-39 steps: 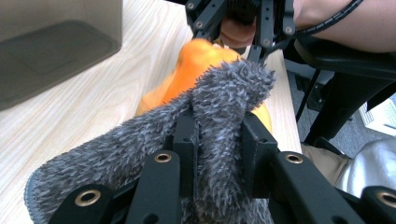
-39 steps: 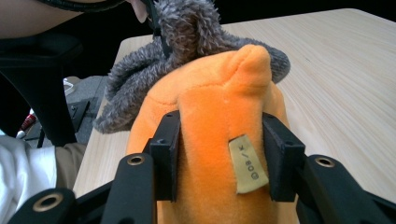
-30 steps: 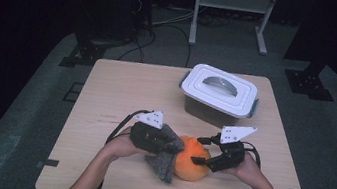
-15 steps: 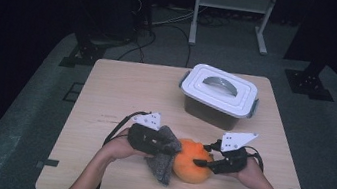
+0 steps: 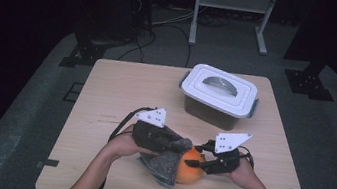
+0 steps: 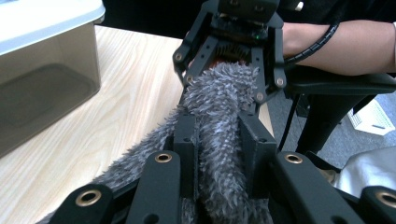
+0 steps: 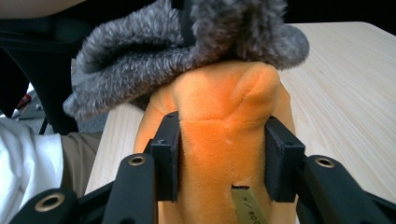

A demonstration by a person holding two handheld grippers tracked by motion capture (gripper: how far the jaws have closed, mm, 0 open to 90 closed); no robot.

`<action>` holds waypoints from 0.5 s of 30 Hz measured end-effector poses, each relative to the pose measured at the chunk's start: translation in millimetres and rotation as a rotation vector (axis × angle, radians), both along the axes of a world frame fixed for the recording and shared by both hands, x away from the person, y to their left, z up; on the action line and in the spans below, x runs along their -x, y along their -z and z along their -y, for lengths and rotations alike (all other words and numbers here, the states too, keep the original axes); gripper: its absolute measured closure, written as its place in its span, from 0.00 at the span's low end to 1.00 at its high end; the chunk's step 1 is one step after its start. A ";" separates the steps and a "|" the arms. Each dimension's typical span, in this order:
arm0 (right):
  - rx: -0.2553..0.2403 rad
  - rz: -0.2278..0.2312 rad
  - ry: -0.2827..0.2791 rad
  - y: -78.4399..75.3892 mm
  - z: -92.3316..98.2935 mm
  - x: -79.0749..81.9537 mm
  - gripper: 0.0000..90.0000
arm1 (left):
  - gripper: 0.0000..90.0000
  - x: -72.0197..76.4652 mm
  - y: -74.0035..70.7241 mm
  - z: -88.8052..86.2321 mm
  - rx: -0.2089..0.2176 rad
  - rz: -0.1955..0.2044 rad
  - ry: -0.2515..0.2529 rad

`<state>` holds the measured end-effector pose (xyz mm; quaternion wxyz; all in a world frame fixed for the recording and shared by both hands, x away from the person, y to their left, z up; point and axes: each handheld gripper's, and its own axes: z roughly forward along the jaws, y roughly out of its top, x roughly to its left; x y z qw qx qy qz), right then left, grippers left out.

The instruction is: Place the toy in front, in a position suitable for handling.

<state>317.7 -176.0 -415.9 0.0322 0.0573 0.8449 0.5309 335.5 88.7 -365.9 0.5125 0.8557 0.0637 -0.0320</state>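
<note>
facing each other across the orange plush (image 5: 191, 166) near the tabletop's (image 5: 121, 92) front edge, your left gripper (image 5: 180, 146) pinched its grey furry cover (image 5: 165, 167) while your right gripper (image 5: 199, 164) had just been closing its jaws on the orange body directly ahead.
</note>
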 end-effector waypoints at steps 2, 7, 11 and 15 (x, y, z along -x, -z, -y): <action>0.000 0.000 -0.005 1.4 2.1 -0.8 0.61 | 0.79 -0.6 3.0 -1.3 -0.015 -0.004 -0.010; 0.009 0.008 -0.012 6.1 13.8 -1.0 0.61 | 0.79 -2.5 11.9 -6.9 -0.029 -0.019 -0.030; 0.012 -0.011 0.001 7.3 22.9 -1.8 0.58 | 0.79 -1.6 17.3 -8.3 -0.027 -0.031 -0.036; 0.036 -0.061 0.048 2.0 20.9 -2.5 0.37 | 0.79 -0.4 17.5 -2.9 -0.039 -0.029 -0.040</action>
